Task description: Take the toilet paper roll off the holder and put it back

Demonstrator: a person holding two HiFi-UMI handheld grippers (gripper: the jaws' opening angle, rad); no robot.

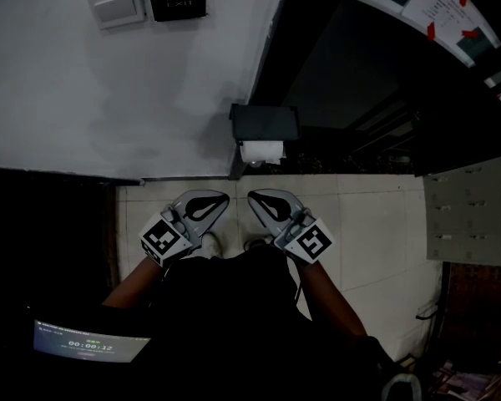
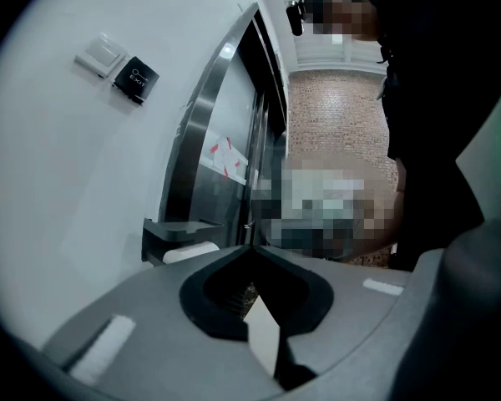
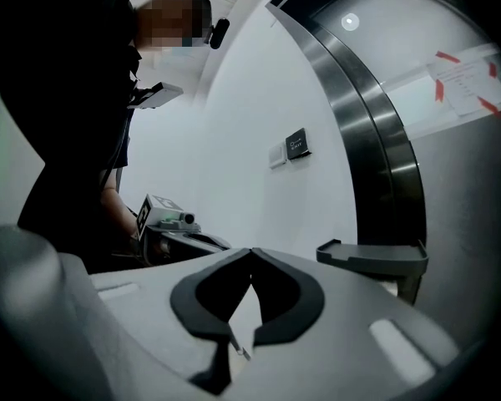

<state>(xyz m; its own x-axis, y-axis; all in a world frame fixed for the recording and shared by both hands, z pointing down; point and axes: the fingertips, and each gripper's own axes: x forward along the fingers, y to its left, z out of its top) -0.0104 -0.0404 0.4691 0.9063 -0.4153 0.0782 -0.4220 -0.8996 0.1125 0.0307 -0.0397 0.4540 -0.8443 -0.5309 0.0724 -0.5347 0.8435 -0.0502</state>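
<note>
A white painted wall (image 1: 67, 98) meets a pale tiled floor (image 1: 367, 224). On the wall hangs a dark grey shelf-topped plastic holder (image 1: 265, 124), with the white toilet paper roll (image 1: 261, 150) seated under its shelf. The left gripper (image 1: 224, 196) and right gripper (image 1: 251, 195) sit side by side, apart from the holder, each with jaws closed together on nothing.

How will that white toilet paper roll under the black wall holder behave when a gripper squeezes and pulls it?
The toilet paper roll looks like soft wound paper, so it probably dents under a squeeze and weighs little. Being round, it would likely roll if set down. It sits tucked under the black holder, so it may snag coming out.
</note>
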